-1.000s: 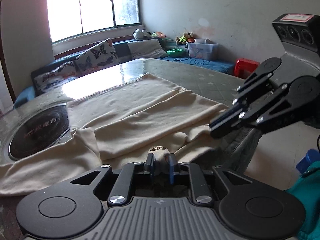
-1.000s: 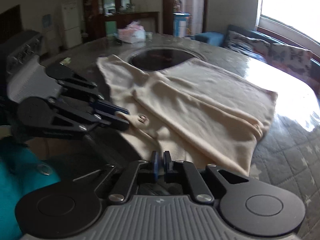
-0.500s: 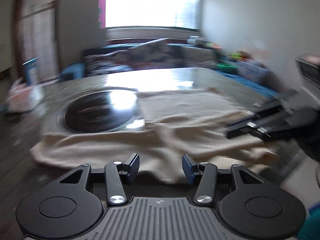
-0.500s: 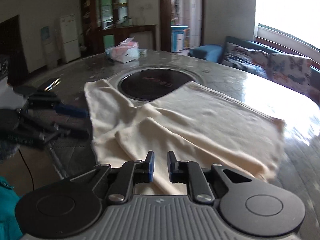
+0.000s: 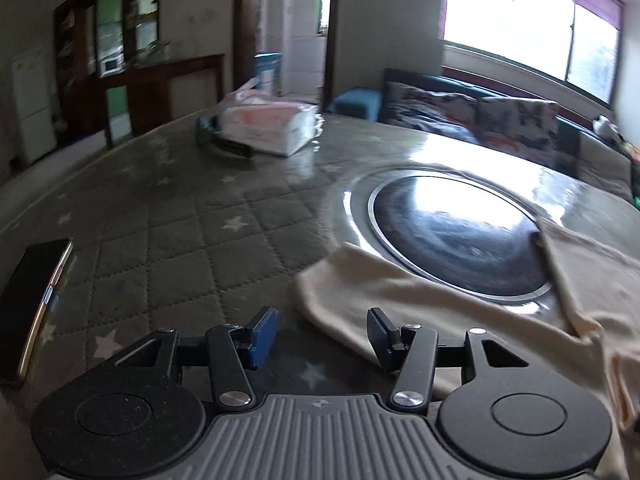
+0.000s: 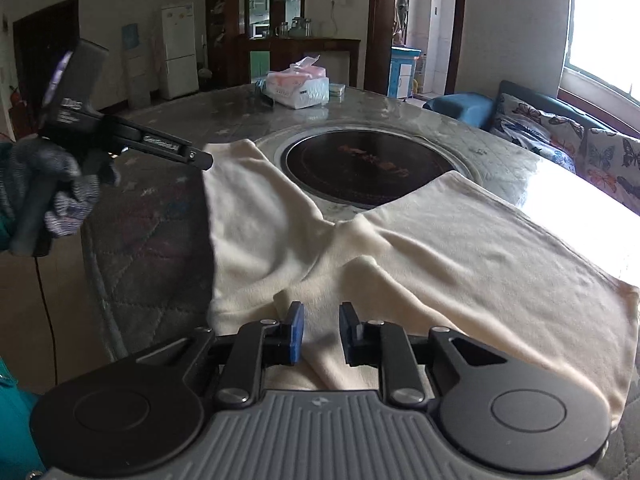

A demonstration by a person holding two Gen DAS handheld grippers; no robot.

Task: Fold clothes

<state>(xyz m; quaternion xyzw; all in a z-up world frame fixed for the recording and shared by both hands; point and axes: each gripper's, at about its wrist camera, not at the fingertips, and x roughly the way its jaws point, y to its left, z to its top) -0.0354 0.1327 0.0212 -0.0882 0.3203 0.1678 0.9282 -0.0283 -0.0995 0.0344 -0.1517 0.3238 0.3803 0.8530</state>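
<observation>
1. Broadly, a large round table (image 6: 160, 220) covered by a quilted, star-printed cloth is seen, with a dark round cooktop (image 6: 368, 168) sunk in its middle; the table's near edge is cut off by both gripper bodies.
2. Across it, a cream garment (image 6: 460, 248) is spread flat near the front edge, partly folded; its long axis runs from the near left towards the window side, one narrow part reaching past the cooktop's left rim. In the left wrist view only its left end (image 5: 380, 292) is shown, and it is blurred.
3. A tissue pack (image 6: 298, 88) is set on the far side, with tissue poking out of its top.
4. A phone (image 5: 32, 304) is partly cropped at the left.
5. The left gripper (image 5: 320, 336) is spread wide beside the garment's end, holding nothing.
6. The right gripper (image 6: 320, 332) is parted over a fold, nothing clamped.
</observation>
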